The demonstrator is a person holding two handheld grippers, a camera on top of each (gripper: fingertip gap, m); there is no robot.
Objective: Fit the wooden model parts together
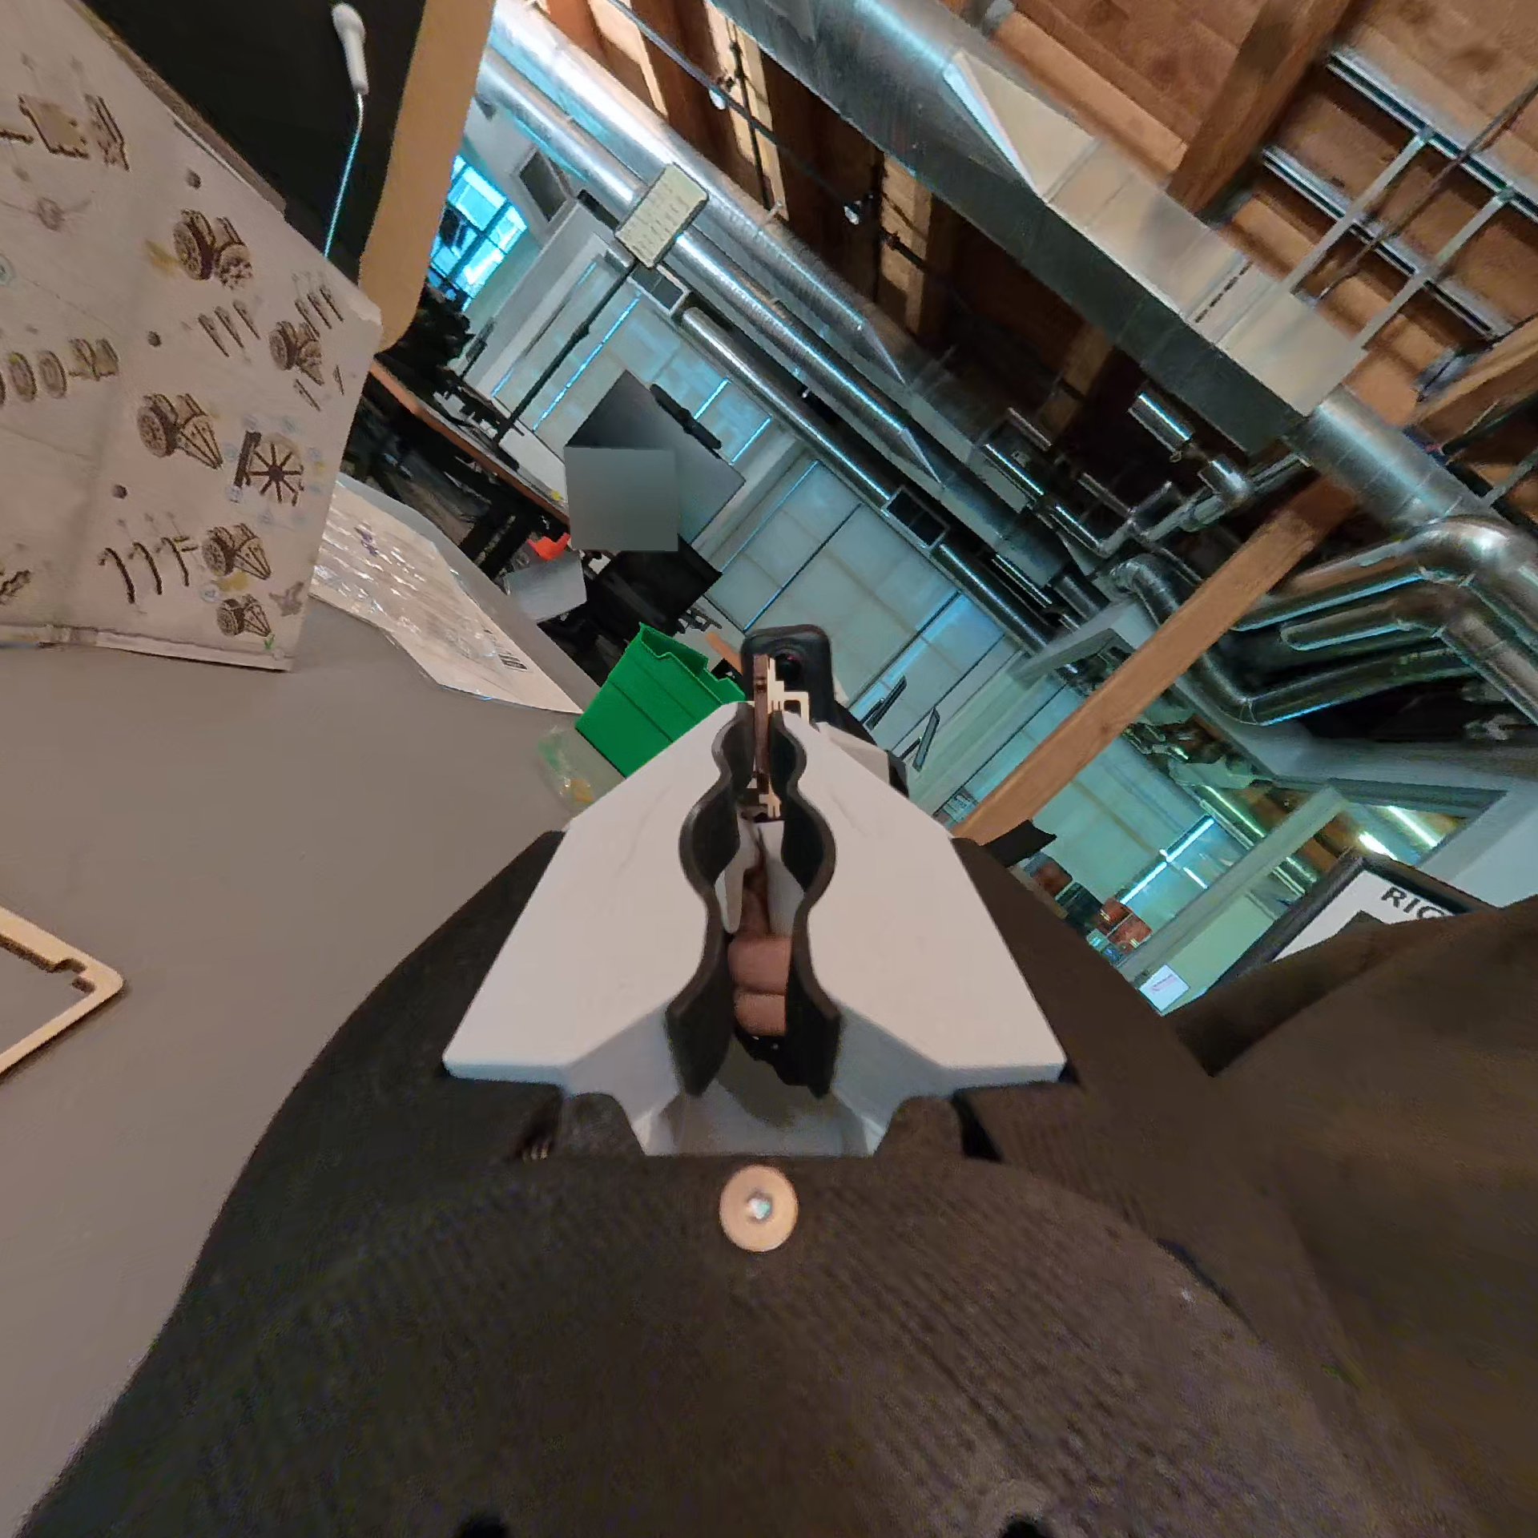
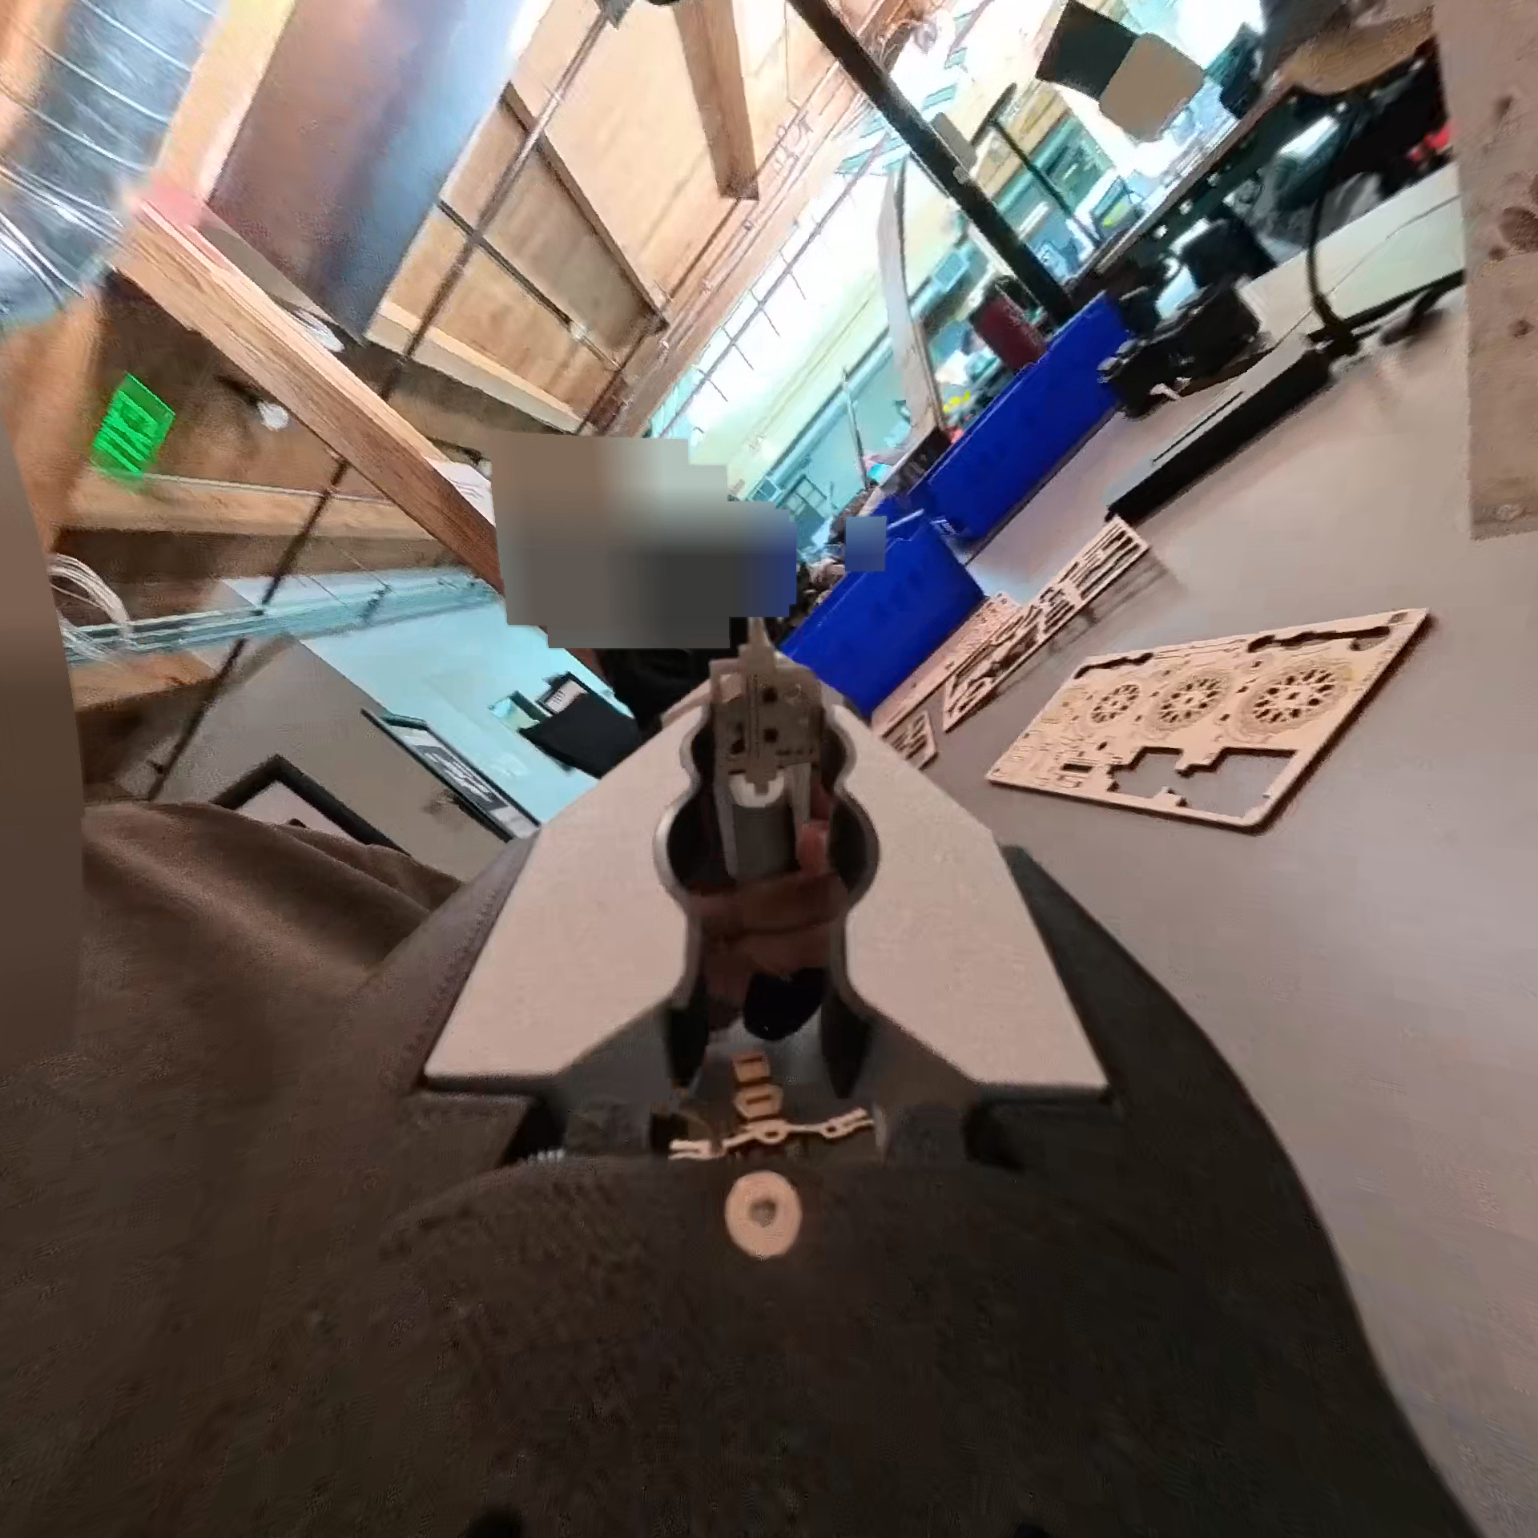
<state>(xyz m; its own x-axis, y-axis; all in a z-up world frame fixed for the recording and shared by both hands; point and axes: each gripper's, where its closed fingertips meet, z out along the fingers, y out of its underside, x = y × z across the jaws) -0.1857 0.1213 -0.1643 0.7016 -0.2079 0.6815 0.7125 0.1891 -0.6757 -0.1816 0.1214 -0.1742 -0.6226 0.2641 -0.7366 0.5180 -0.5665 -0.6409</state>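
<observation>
My left gripper (image 1: 761, 732) is shut on a thin flat wooden part (image 1: 764, 753), seen edge-on between its grey fingers and held up above the grey table (image 1: 250, 832). My right gripper (image 2: 761, 707) is shut on a small wooden sub-assembly (image 2: 761, 716) with slots and a tab sticking past the fingertips. The other gripper shows dark just beyond the left one's tips (image 1: 791, 666). The two held pieces meet or nearly meet; I cannot tell whether they touch. Loose small wooden pieces (image 2: 766, 1115) lie on the table under the right gripper.
Laser-cut plywood sheets (image 2: 1207, 716) with wheel shapes lie on the table at right, more sheets (image 2: 1040, 632) behind them. An instruction sheet (image 1: 158, 349) stands at left, a paper page (image 1: 416, 607) beside it. A green bin (image 1: 657, 695), blue bins (image 2: 899, 616), an emptied wooden frame (image 1: 58, 990). The grippers are tip to tip, or close to it.
</observation>
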